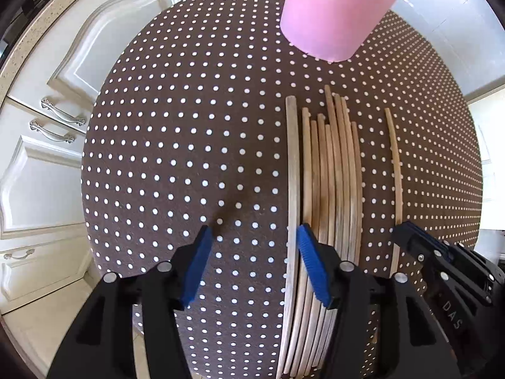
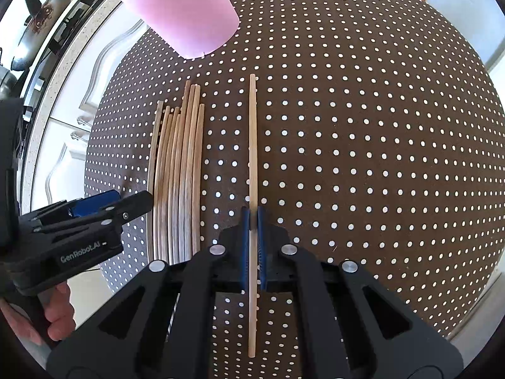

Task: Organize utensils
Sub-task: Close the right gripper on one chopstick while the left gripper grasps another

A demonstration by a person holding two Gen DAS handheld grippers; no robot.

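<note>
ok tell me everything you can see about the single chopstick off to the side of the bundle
The lone chopstick is a slim, pale stick, wood or bamboo by its look, tapering slightly toward its far end. It lies straight over the brown dotted tablecloth, apart from the bundle of chopsticks and parallel to it, far tip toward the pink cup. The right hand-held gripper is shut on it partway along, blue pads pressing both sides. Whether it rests on the cloth or is lifted is unclear.

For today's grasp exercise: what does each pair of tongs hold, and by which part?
The right tongs are shut on a single chopstick, gripped nearer its near end. The left tongs stand open above the chopstick bundle, holding nothing.
</note>
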